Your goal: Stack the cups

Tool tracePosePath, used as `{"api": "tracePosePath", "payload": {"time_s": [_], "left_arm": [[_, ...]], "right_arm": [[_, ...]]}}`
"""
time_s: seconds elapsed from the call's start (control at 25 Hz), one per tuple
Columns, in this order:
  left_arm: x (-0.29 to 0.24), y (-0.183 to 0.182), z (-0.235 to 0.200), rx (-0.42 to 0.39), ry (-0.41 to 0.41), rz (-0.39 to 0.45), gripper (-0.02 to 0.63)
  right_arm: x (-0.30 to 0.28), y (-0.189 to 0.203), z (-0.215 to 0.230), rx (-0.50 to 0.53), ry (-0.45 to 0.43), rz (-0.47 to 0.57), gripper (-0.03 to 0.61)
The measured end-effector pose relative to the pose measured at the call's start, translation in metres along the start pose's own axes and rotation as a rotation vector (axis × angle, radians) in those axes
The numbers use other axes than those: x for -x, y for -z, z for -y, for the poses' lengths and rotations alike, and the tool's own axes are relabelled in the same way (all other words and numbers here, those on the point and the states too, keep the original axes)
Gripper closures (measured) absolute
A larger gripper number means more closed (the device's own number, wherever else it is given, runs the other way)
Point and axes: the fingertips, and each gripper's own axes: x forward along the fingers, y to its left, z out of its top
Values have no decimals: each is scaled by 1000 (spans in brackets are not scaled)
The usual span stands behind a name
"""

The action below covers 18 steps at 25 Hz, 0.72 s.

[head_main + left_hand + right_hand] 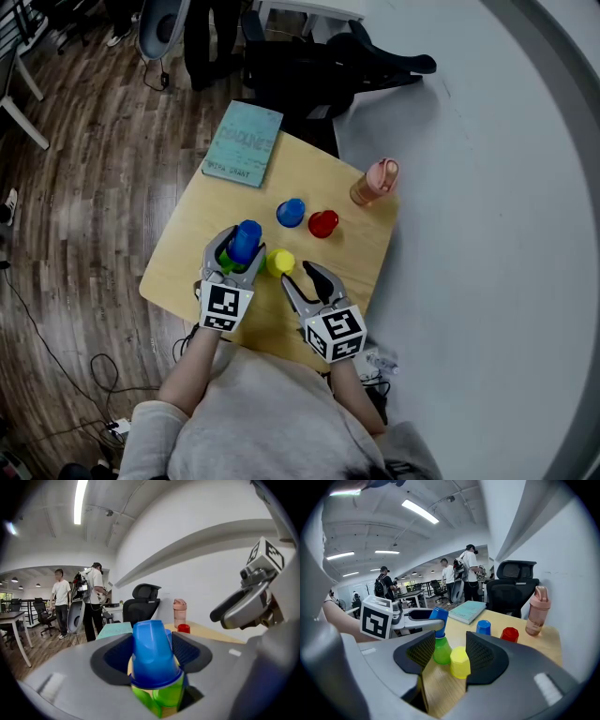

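Head view: left tool [234, 253] grips blue cup [247, 236]; right tool [300, 278] agape; bottle [375, 182], book [243, 143] beyond.

Head view: flat, even indoor light, slightly dim. Floor [84, 187] reads dark, wall [487, 187] bright, table [187, 234] evenly lit with soft shadows. Lines bow hard at 3 o'clock. Both gripper views: strong fisheye, black vignette in the corners. Left gripper view: ceiling strip light [80, 501] at 11 o'clock blown out. Right gripper view: strips [419, 511] at 11, also clipped. Bodies of left hand-held gripper [152, 652] and right hand-held gripper [450, 648] at 6 o'clock soft, out of focus.
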Motion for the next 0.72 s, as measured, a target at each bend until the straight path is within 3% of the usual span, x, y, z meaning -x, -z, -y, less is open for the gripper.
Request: {"api": "tracePosePath", "payload": {"time_s": [0.48, 0.72], "left_arm": [[10, 12, 5, 21, 4, -46, 311], [13, 9, -3, 72, -19, -43, 310]], "right_arm": [[-2, -1, 2, -5, 0, 6, 385], [0, -1, 2, -6, 2, 7, 385]]}}
